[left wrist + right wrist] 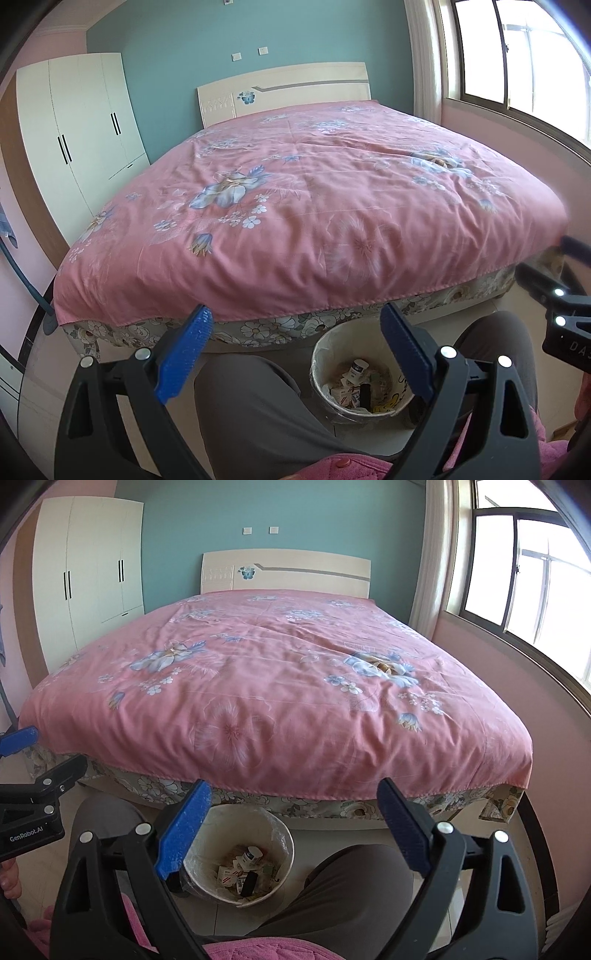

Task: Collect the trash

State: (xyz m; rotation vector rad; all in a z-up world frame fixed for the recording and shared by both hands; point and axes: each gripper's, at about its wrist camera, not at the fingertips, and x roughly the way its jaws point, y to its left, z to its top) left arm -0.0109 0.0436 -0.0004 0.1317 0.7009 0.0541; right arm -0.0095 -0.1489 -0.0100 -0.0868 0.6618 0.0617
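Left wrist view: I read the left gripper (295,350) with its blue fingers (184,354) spread wide and nothing between them. It hangs above the operator's grey-trousered knees (255,413), facing the bed. The trash bin (360,402) stands on the floor between the knees, just beside the foot of the bed, lined with a clear bag. Inside it lies trash (354,384): small cartons, a white bottle and a dark object. The pink floral bedspread (314,206) covers the bed. The right gripper (561,317) shows at the right edge.

Right wrist view: I read the right gripper (293,830) likewise spread apart and holding nothing. The trash bin (207,877) sits low and left of centre, partly behind the left finger (183,834). A white wardrobe (88,576) stands left of the headboard (295,570); a window (517,576) is at right.
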